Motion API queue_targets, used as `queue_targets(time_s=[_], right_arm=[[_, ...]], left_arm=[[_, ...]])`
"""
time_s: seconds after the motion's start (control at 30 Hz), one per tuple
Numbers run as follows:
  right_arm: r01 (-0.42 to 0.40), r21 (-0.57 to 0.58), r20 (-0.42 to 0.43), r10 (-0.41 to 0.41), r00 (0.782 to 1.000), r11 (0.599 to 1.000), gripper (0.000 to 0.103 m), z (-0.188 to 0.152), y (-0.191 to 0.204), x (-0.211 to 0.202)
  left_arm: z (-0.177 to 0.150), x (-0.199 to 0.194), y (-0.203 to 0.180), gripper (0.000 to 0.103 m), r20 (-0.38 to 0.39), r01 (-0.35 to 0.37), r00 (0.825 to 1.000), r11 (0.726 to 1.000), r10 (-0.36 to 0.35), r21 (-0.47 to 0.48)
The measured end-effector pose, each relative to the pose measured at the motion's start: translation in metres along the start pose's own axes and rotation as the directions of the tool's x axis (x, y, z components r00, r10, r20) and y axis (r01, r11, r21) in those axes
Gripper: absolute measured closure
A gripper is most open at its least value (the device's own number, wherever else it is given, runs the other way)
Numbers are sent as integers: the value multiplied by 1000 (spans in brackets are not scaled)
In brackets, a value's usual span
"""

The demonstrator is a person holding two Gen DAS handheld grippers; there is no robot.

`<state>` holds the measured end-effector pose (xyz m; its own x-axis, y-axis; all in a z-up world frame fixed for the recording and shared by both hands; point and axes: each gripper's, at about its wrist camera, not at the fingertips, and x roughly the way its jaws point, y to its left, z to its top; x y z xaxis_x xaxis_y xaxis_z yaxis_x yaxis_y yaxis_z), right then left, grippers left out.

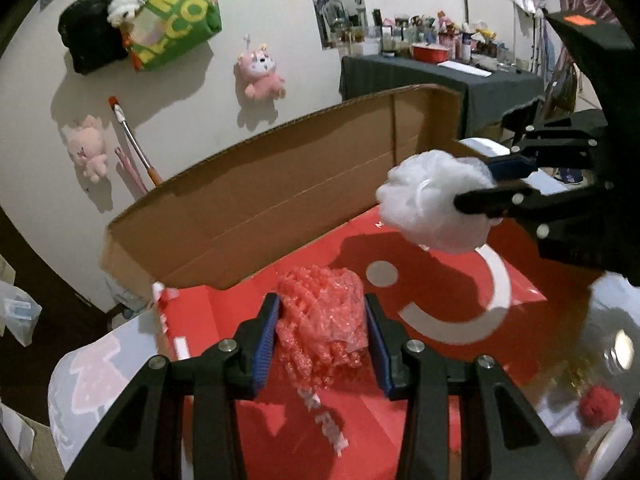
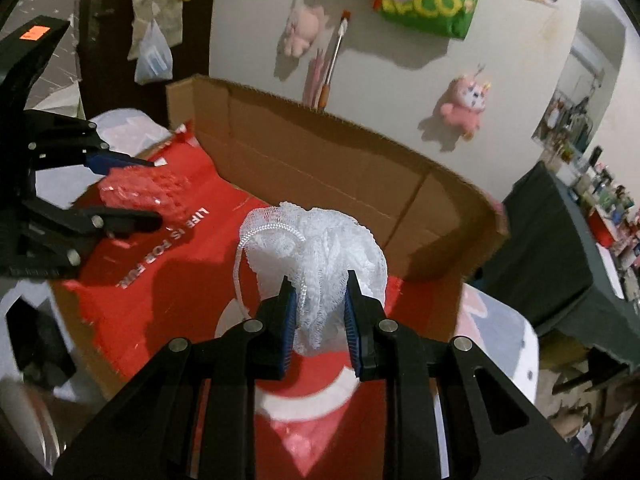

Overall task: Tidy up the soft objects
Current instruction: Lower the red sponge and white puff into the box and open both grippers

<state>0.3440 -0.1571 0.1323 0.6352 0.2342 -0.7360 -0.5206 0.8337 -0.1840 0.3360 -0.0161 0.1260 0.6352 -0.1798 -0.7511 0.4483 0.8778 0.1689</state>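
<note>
Both puffs carried over the open box, ready to drop.

I've got the cardboard box (image 1: 280, 184) beneath me, flap up, red floor bare to take soft things. My left gripper (image 1: 320, 336) is clamped part-open on the pink mesh puff (image 1: 320, 320), which bulges between its pads; my right gripper (image 2: 320, 312) pinches the white mesh puff (image 2: 316, 248) narrowly, its bulk ballooning beyond the fingertips.
</note>
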Motion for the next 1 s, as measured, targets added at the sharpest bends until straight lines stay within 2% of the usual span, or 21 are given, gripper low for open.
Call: queue_targets(time_s=[0.13,0.43,0.6,0.8,1.0], right_arm=[[-8,12,-47,8,999,1000,83,10,-2,26],[36,11,-116,-35,993,999,83,23,1,66],[22,25,-134,-19,991,999,81,24,2,73],[-17,72,-135,27,991,997,78,21,-6,75],[-26,89,-137,38,990,996,76,22,-10,76]], left_arm=[[9,24,3,59,-22,14,1000,1000,-14,-14],[19,65,11,59,-88,-9,996,1000,9,-4],[16,79,18,57,-112,-7,994,1000,4,-27],[14,79,18,56,-101,8,995,998,-13,-55],[12,80,17,55,-107,-10,994,999,5,-46]])
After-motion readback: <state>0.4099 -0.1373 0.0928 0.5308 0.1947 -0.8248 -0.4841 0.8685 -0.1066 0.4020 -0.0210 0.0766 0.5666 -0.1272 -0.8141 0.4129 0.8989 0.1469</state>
